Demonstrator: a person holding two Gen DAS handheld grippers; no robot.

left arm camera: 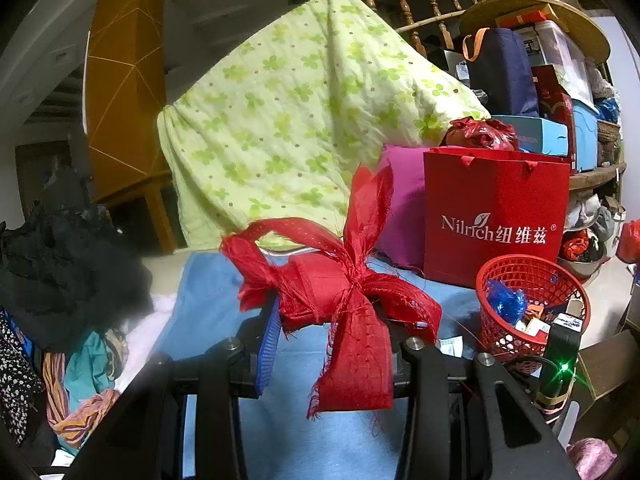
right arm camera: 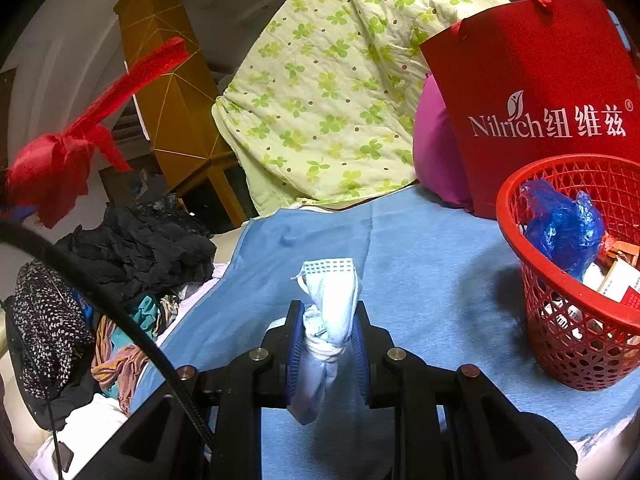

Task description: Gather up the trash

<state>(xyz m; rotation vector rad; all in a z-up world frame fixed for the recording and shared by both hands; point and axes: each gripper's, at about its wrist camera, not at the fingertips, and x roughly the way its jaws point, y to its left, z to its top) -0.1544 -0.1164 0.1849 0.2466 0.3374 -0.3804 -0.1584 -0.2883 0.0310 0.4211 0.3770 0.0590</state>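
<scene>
Red ribbon [left arm camera: 344, 292] clamped in left fingers [left arm camera: 269, 328], pale rag [right arm camera: 328, 320] in right fingers [right arm camera: 360, 344] (both loaded). Carry stage, I'd judge; next comes the drop into the basket [right arm camera: 560, 320].

My left gripper's [left arm camera: 326, 320] right finger is buried behind the red ribbon [left arm camera: 340, 292] it holds. On my right view the basket [right arm camera: 568, 344] and red bag [right arm camera: 540, 80] run off the right edge. I can't make out the small boxes [right arm camera: 616, 276] under the blue plastic [right arm camera: 564, 228].

Red ribbon [left arm camera: 344, 292], red basket [left arm camera: 532, 304] – quilt [left arm camera: 304, 120] w/ green clover print.
</scene>
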